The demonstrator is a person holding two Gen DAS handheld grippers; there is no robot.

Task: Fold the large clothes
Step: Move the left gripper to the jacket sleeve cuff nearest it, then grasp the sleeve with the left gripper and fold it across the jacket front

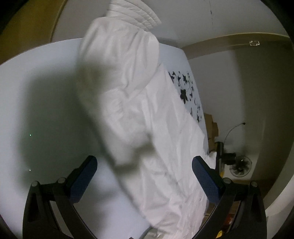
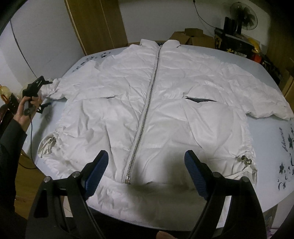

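A white zip-up jacket (image 2: 174,92) lies face up and spread flat on a pale table (image 2: 266,187), its zipper (image 2: 150,95) closed and both sleeves out to the sides. My right gripper (image 2: 145,161) hangs open just above the hem, astride the zipper's lower end, pads off the cloth. At the left, a hand holds my left gripper (image 2: 45,93) at the left sleeve's cuff (image 2: 51,90). In the left wrist view, that gripper (image 1: 145,165) stands wide open with blurred jacket fabric (image 1: 156,128) between its fingers, not pinched.
Black floral prints mark the table corners (image 2: 286,139) (image 1: 185,86). Cardboard boxes (image 2: 189,35), a black box (image 2: 235,44) and a fan (image 2: 242,12) stand behind the table. A wooden door (image 2: 97,23) is at the back left. A thin cable (image 2: 31,139) trails from the hand.
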